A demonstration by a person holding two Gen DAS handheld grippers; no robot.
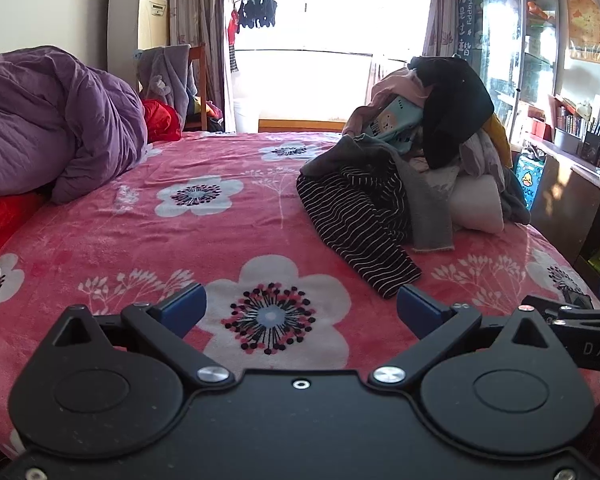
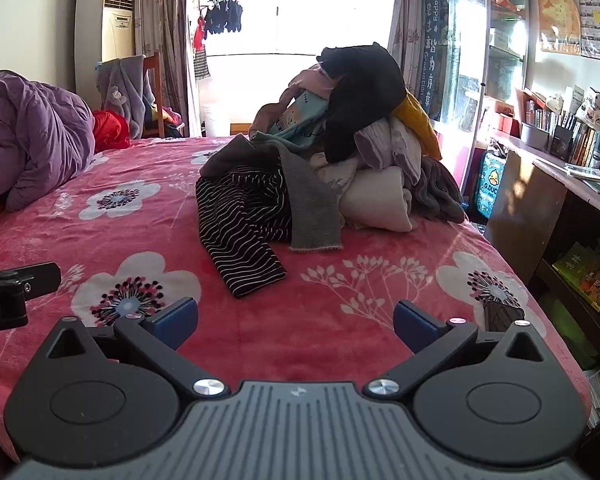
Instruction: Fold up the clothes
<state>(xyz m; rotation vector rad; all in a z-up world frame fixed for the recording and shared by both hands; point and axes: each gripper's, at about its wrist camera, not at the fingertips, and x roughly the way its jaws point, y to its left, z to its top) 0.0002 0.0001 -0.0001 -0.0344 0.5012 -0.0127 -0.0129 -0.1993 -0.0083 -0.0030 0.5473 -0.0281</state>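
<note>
Both tools hang low over the near edge of the bed with the pink flowered blanket (image 1: 148, 240), tipped a bit downward. The left tool (image 1: 300, 312) has its blue pads spread wide, nothing between them – same for the right tool (image 2: 296, 326). The messy pile of mixed clothes (image 2: 340, 152) sits at the bed's far right, well apart from both, with a black-and-white striped garment (image 2: 240, 232) trailing off the front. A crumpled purple duvet (image 1: 48, 120) is bunched up far left.
</note>
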